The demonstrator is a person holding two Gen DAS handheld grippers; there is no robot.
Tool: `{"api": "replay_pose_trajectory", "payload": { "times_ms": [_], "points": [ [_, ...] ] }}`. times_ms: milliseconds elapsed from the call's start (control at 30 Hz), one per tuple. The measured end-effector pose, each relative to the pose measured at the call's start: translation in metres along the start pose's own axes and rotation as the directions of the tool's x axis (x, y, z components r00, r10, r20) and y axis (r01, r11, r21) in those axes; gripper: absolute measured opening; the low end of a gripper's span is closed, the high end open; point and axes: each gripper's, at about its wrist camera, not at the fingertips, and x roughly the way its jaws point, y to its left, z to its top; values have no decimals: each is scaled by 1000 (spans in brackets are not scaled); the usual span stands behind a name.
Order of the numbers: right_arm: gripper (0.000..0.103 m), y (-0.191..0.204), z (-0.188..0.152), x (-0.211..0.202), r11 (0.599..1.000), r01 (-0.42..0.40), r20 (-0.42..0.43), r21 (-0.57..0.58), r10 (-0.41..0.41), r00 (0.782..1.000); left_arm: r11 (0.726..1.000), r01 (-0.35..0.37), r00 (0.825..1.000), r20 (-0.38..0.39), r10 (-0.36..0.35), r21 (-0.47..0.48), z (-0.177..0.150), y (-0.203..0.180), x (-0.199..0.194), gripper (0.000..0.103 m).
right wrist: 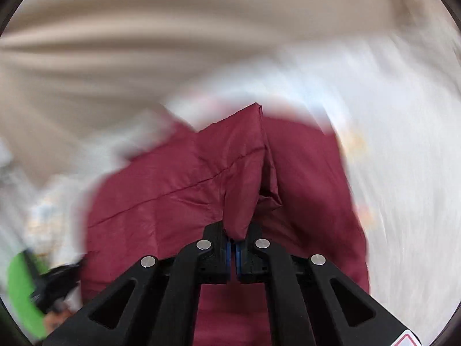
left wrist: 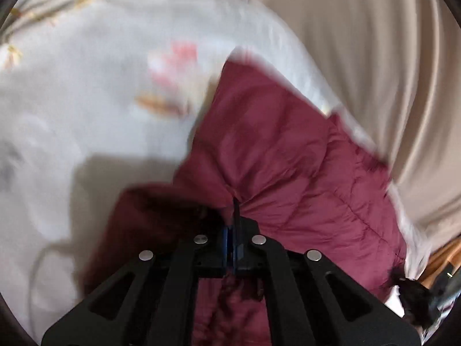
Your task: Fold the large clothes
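A maroon quilted jacket [left wrist: 288, 155] hangs and drapes over a white printed bedsheet [left wrist: 72, 101]. My left gripper [left wrist: 232, 230] is shut on a gathered edge of the jacket with a dark tab, near the bottom centre. In the right wrist view the same maroon jacket [right wrist: 178, 178] fills the middle. My right gripper [right wrist: 233, 239] is shut on a folded corner of it that stands up between the jaws. Both views are blurred by motion.
A beige curtain [left wrist: 374, 57] hangs behind the bed, also in the right wrist view [right wrist: 144, 28]. The other gripper shows as a dark shape at the lower right [left wrist: 417, 297], and with a green part at the lower left [right wrist: 23, 288]. The white bedsheet [right wrist: 403, 144] spreads right.
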Motion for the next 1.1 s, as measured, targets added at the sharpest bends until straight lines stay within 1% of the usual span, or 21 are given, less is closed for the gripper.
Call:
{"api": "replay_pose_trajectory", "payload": {
  "times_ms": [33, 167, 200, 233, 267, 300, 400, 467, 500, 533, 567, 633, 667, 733, 767, 800, 867, 933, 1000, 1033, 1100],
  "points": [
    [1, -9, -9, 14, 1000, 4, -40, 24, -3, 999, 999, -15, 1000, 17, 14, 31, -4, -3, 1, 1],
    [4, -15, -23, 12, 999, 20, -2, 50, -20, 1000, 999, -2, 1000, 23, 1, 49, -4, 1, 3, 3],
    [6, -13, -21, 1, 995, 66, 30, 70, -69, 997, 999, 2, 1000, 25, -3, 53, -5, 2, 3, 3],
    [14, -9, -21, -11, 991, 111, 66, 79, -117, 991, 998, 2, 1000, 29, -4, 55, -5, 4, 4, 3],
    [17, -1, -21, -25, 982, 165, 126, 88, -175, 976, 998, 1, 999, 35, -3, 56, -7, 6, 4, 3],
    [17, 7, -19, -34, 982, 168, 171, 86, -180, 969, 998, 3, 999, 40, -5, 56, -8, 6, 4, 3],
    [17, 53, -13, -42, 998, 57, 220, -9, -53, 974, 998, 1, 999, 46, -4, 62, -9, 4, 3, 3],
    [17, 96, -16, -25, 987, -69, 139, -146, 89, 986, 998, -2, 999, 48, -1, 66, -10, 3, 3, 3],
    [17, 122, -22, -8, 964, -148, 59, -221, 164, 985, 998, -2, 999, 49, -1, 67, -10, 3, 3, 3],
    [15, 138, -30, 5, 941, -190, 4, -279, 199, 980, 998, -2, 999, 50, -2, 67, -11, 4, 4, 3],
    [9, 153, -39, 18, 919, -206, -37, -337, 206, 978, 998, 1, 999, 51, -4, 66, -10, 4, 4, 3],
    [3, 164, -53, 43, 885, -156, -83, -438, 134, 988, 998, 13, 999, 50, -16, 57, -10, 6, 4, 3],
    [3, 158, -55, 49, 881, -139, -84, -452, 114, 990, 998, 20, 998, 50, -23, 52, -11, 8, 5, 3],
    [0, 123, -43, 51, 909, -104, -62, -404, 87, 994, 998, 32, 998, 51, -35, 45, -11, 10, 5, 3],
    [0, 104, -36, 48, 928, -98, -53, -358, 84, 995, 998, 36, 998, 50, -38, 42, -11, 12, 5, 3],
    [0, 71, -23, 42, 958, -41, -18, -284, 37, 999, 998, 37, 998, 50, -39, 41, -11, 12, 5, 3],
    [0, 30, -14, 29, 980, 28, 21, -199, -24, 1000, 998, 36, 998, 51, -38, 42, -11, 12, 5, 3],
    [0, -15, -3, 13, 989, 129, 59, -76, -125, 990, 999, 28, 998, 51, -30, 47, -11, 11, 6, 3],
    [2, -31, 3, -5, 979, 204, 93, 2, -203, 975, 998, 18, 998, 52, -21, 54, -11, 10, 6, 3],
    [7, -27, 1, -10, 983, 184, 111, 18, -185, 977, 998, 14, 998, 53, -16, 57, -11, 9, 6, 3],
    [7, -3, 9, -14, 994, 110, 123, -14, -108, 987, 998, 1, 998, 55, -5, 66, -11, 7, 5, 3]
  ]
}}
